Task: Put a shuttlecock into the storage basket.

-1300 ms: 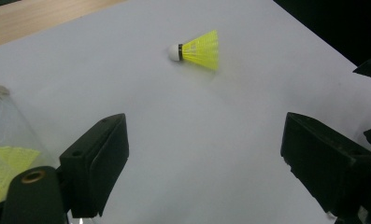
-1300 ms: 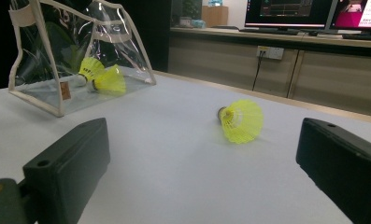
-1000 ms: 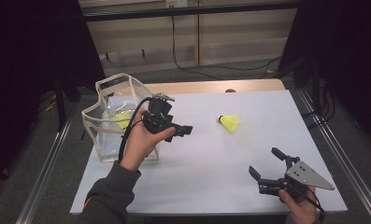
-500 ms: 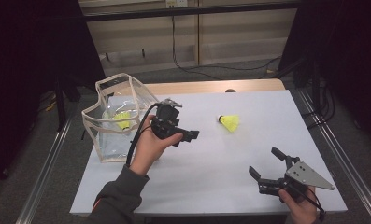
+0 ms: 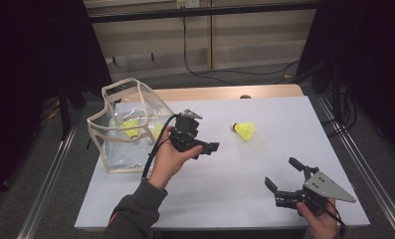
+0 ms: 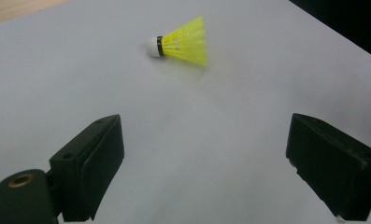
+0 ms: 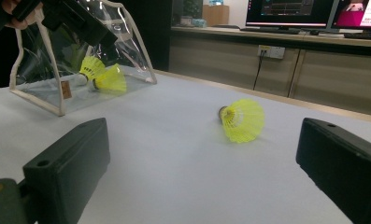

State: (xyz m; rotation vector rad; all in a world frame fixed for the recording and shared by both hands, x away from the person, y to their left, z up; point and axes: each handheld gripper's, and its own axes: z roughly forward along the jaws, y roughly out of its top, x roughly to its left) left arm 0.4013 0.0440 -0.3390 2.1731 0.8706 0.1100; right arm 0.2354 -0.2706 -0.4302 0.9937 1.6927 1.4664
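A yellow shuttlecock (image 5: 245, 131) with a white cork lies alone on the white table (image 5: 225, 189), right of centre. In the left gripper view the shuttlecock (image 6: 183, 43) lies ahead of the jaws, some way off. My left gripper (image 5: 210, 148) hovers over the table's middle, open and empty, pointing right at it. My right gripper (image 5: 279, 171) is open and empty near the front right edge, aimed at the shuttlecock (image 7: 241, 120). A clear bag (image 5: 96, 121) at the left holds two yellow shuttlecocks (image 5: 130, 128).
The bag (image 7: 141, 56) stands with its mouth upward, white trim round its edges, close to the table's left edge. A metal rail (image 5: 356, 164) runs along the table's right side. Monitors (image 7: 290, 11) and a low cabinet are beyond the far edge.
My left gripper has moved right, from beside the bag out over the table's middle toward the loose shuttlecock. The right gripper has stayed put.
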